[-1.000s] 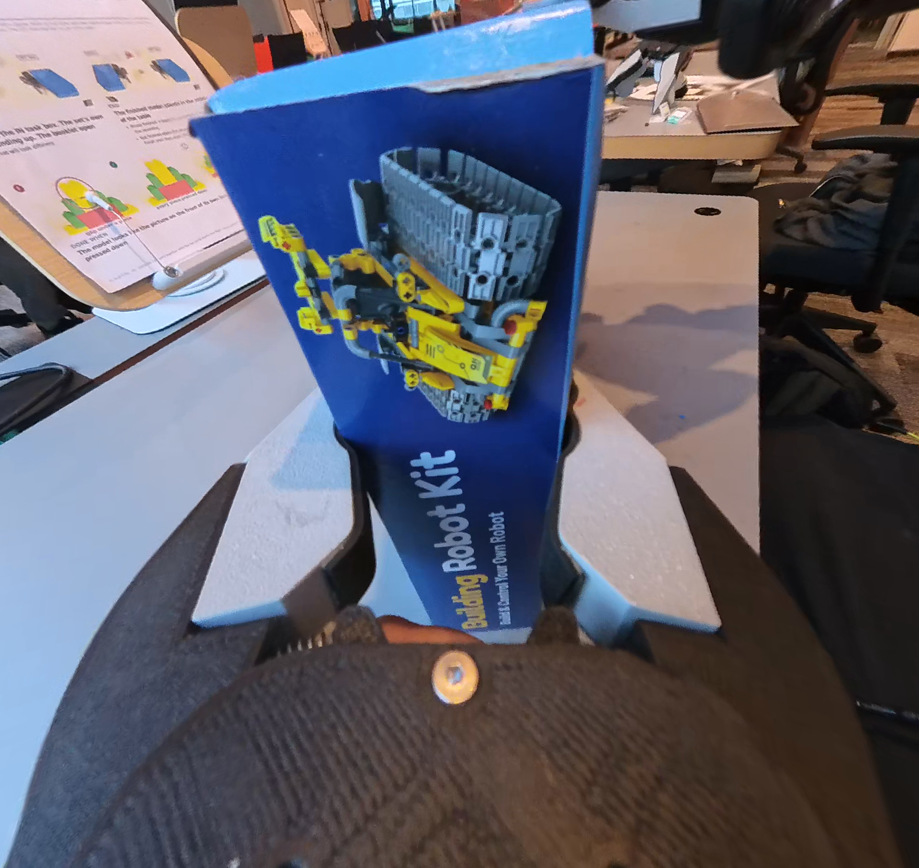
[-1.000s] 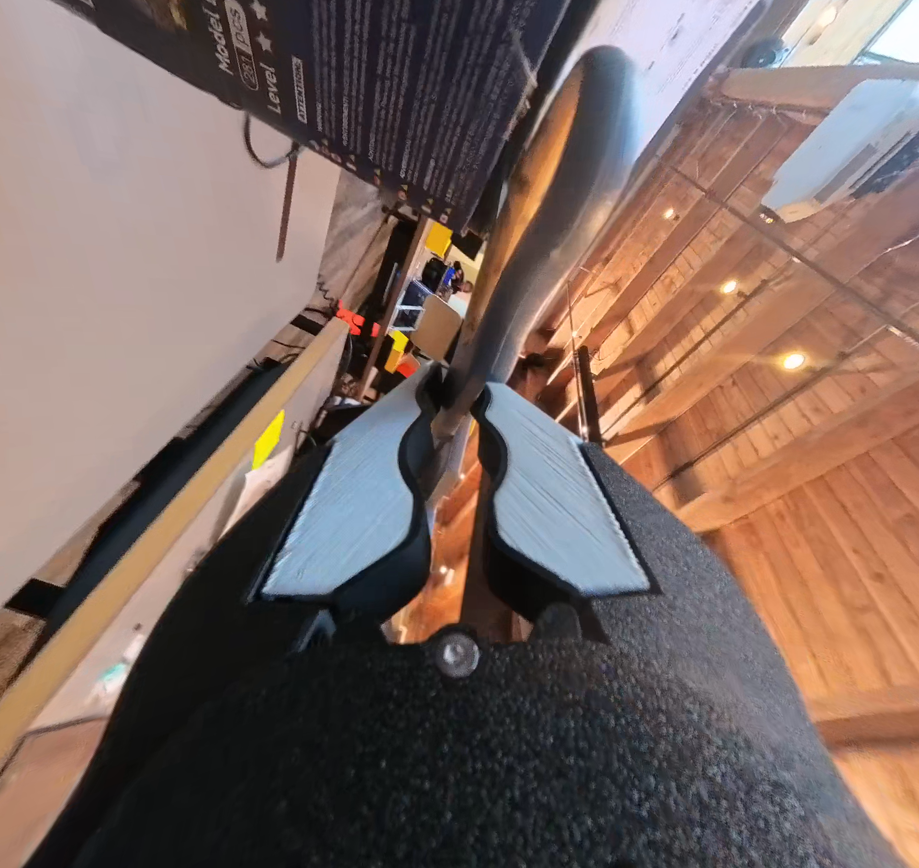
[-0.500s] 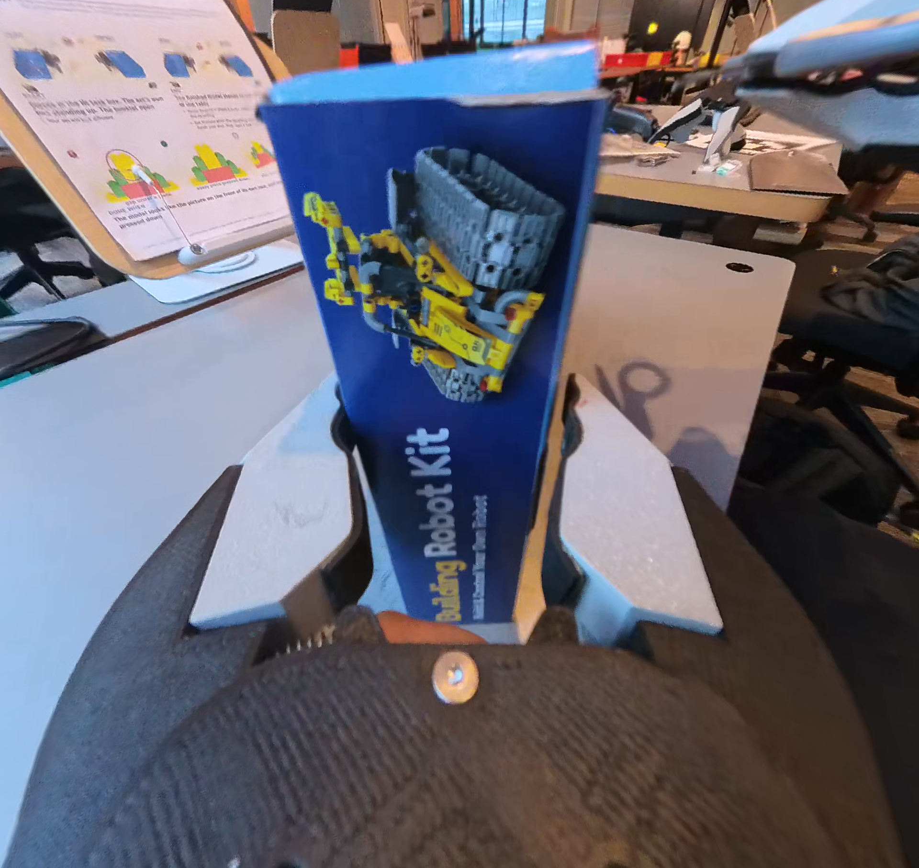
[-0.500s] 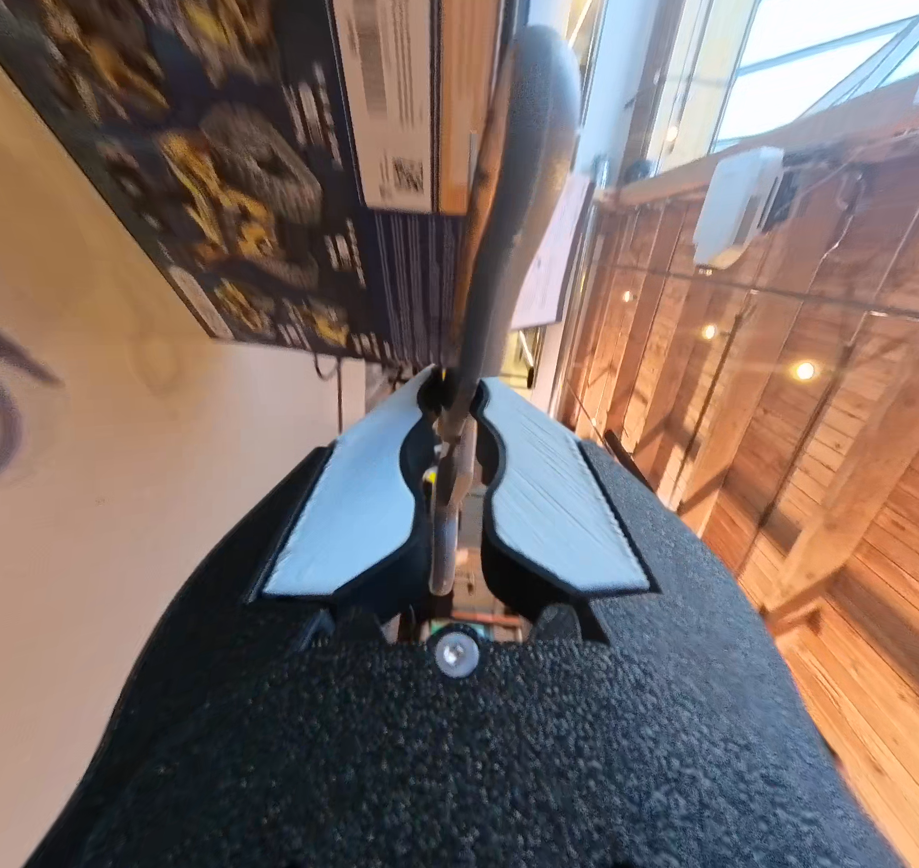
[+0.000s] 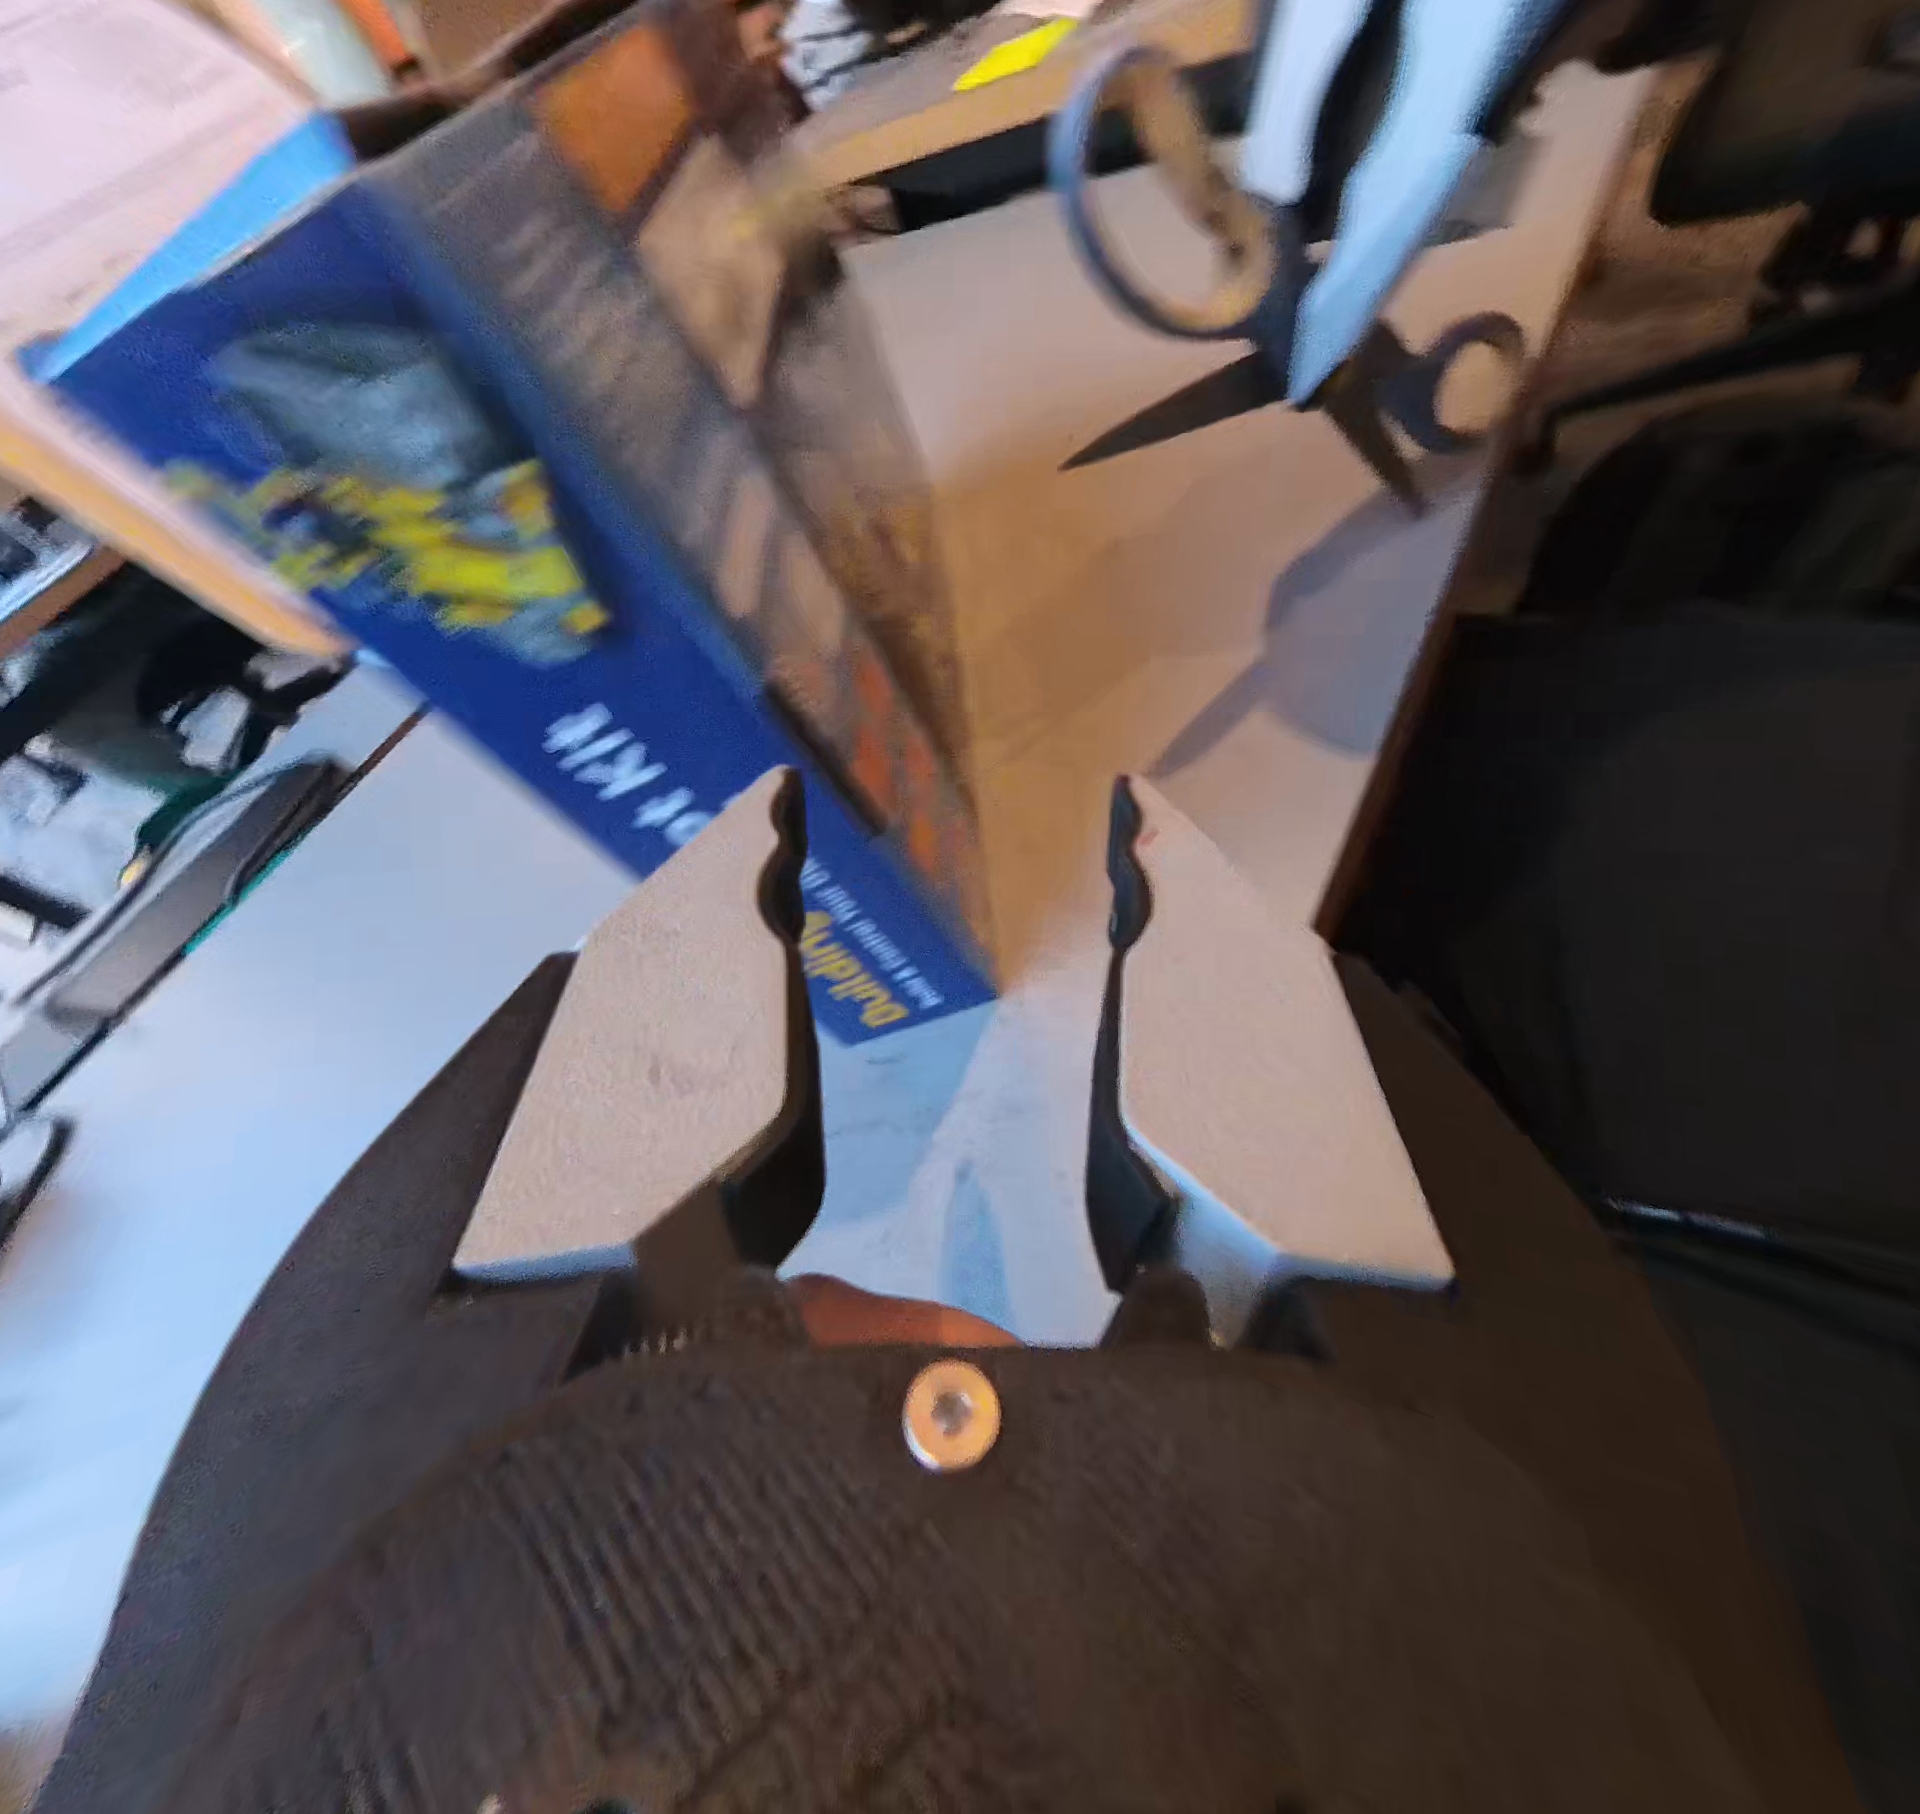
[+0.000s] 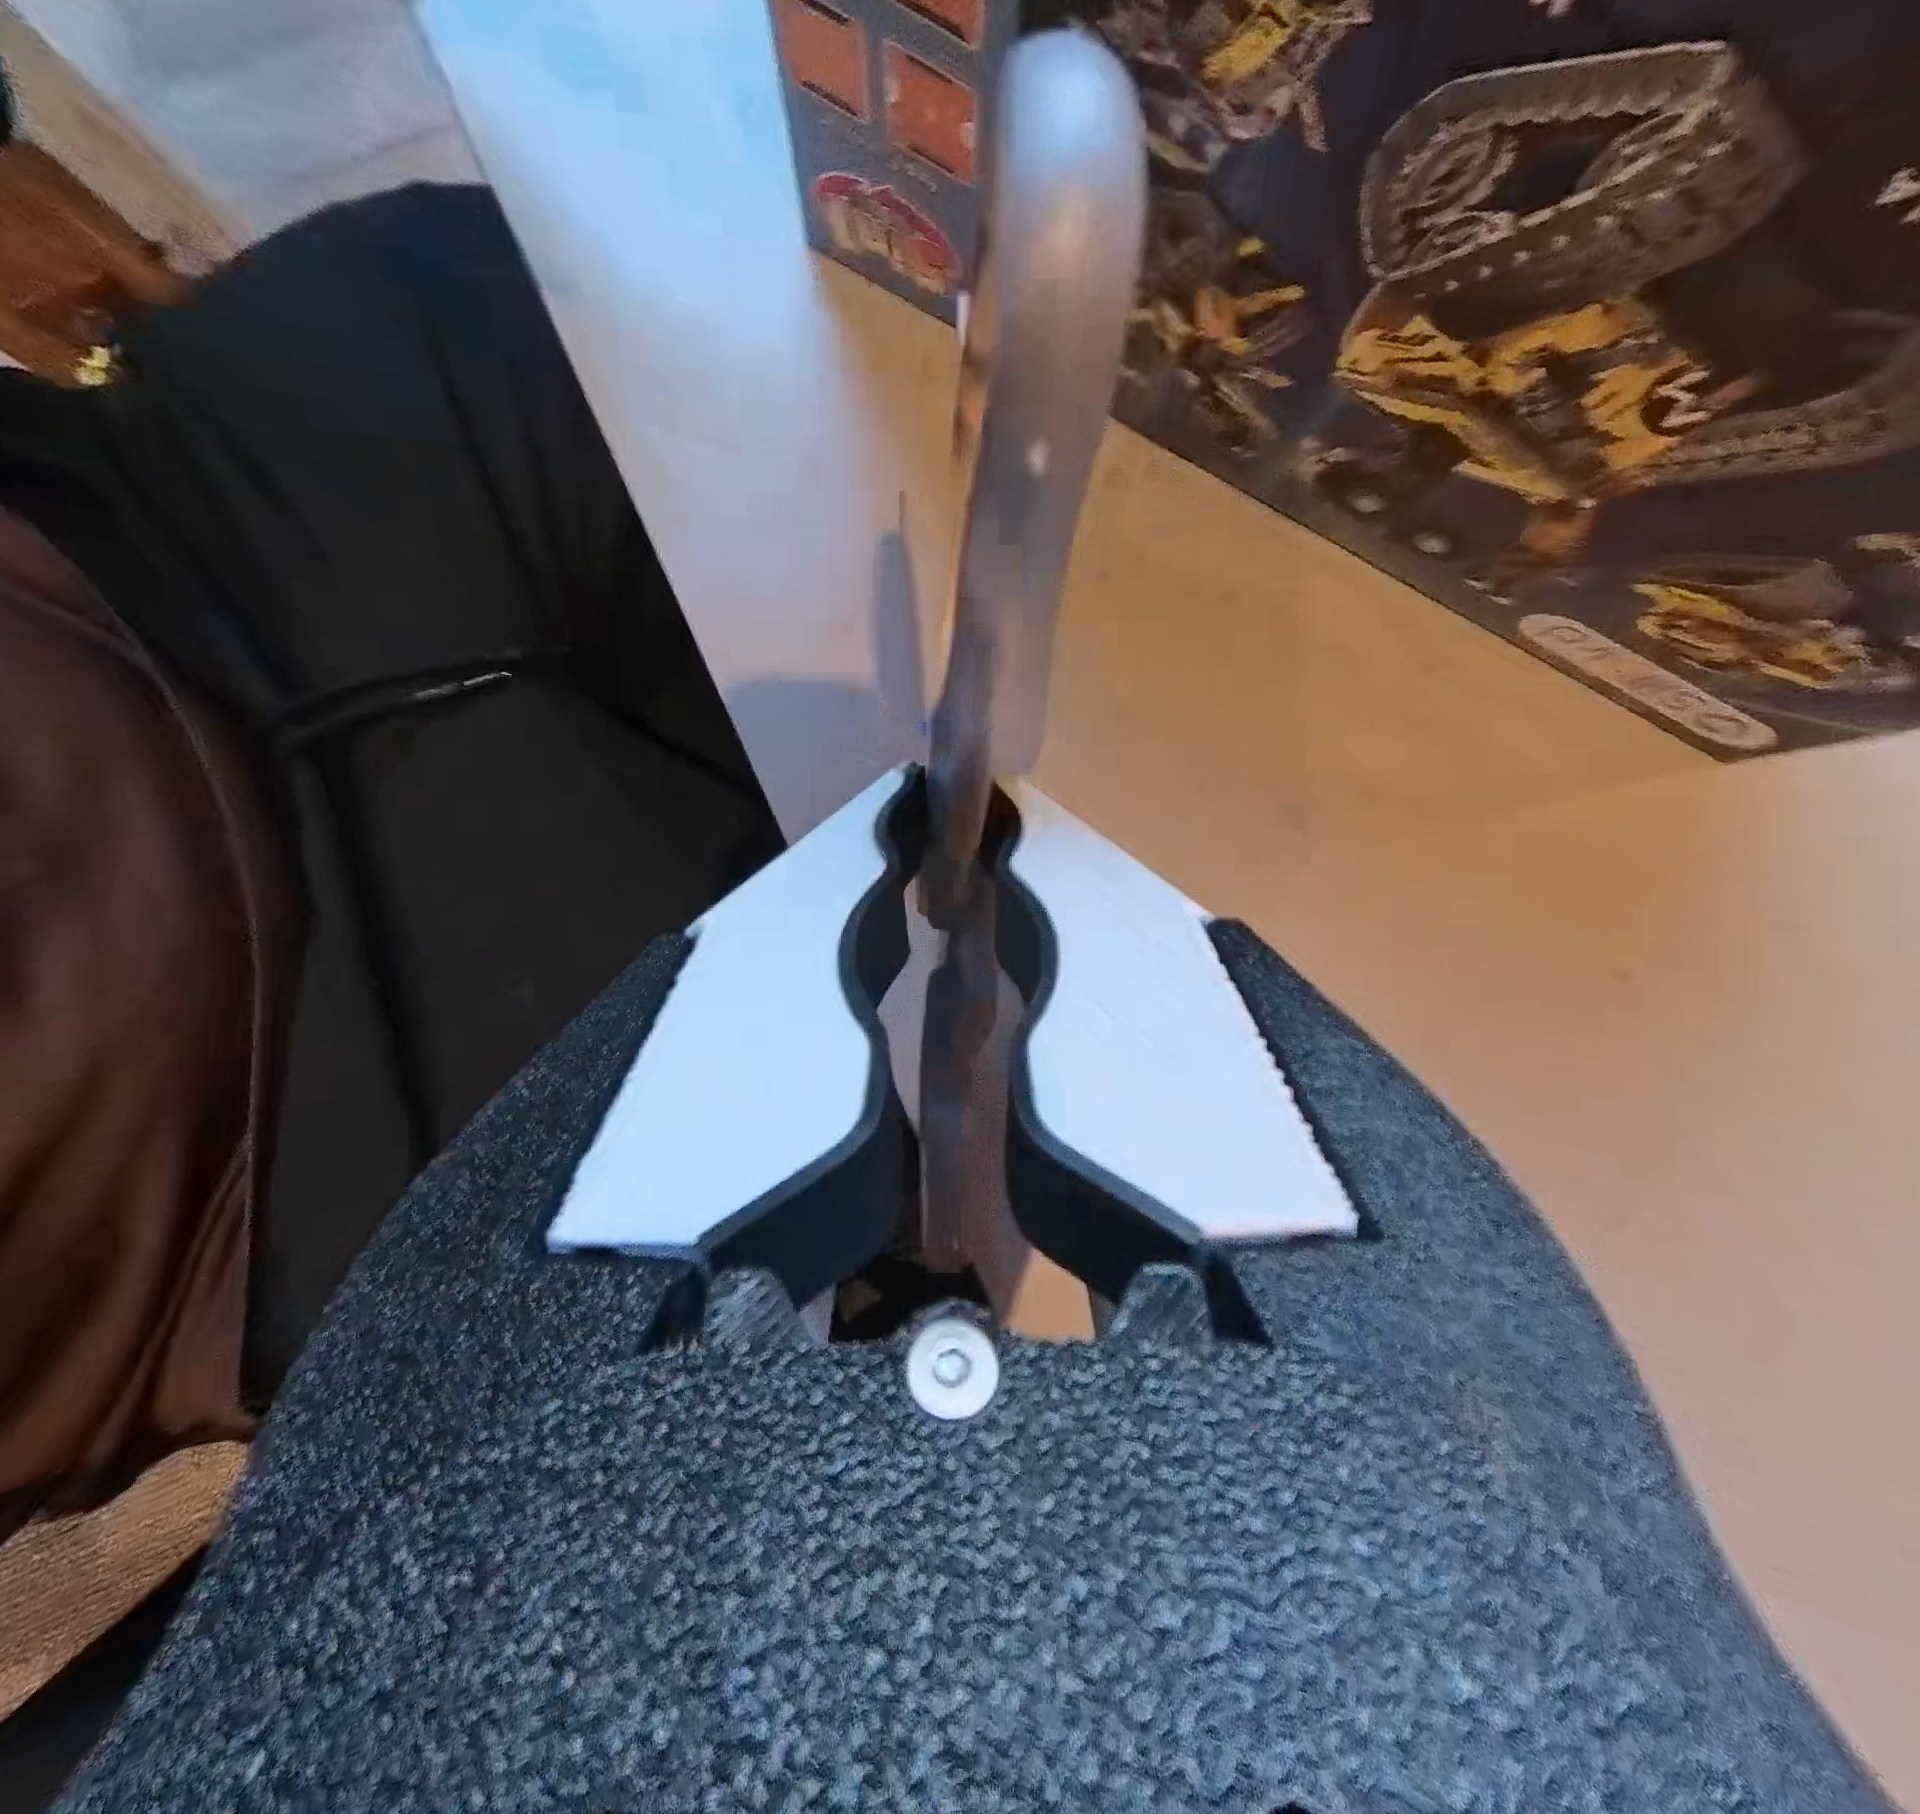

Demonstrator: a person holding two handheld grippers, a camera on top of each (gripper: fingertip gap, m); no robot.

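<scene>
Left wrist view: the left claw stands apart and empty over the grey counter; a blue toy-kit box, blurred, lies tilted just beyond its tips. Far right, the right claw carries scissors.

Right wrist view: the right claw is clamped on the grey-handled scissors, near the box.

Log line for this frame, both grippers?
left gripper: open, empty | right gripper: shut on scissors | blue box: on table
</scene>
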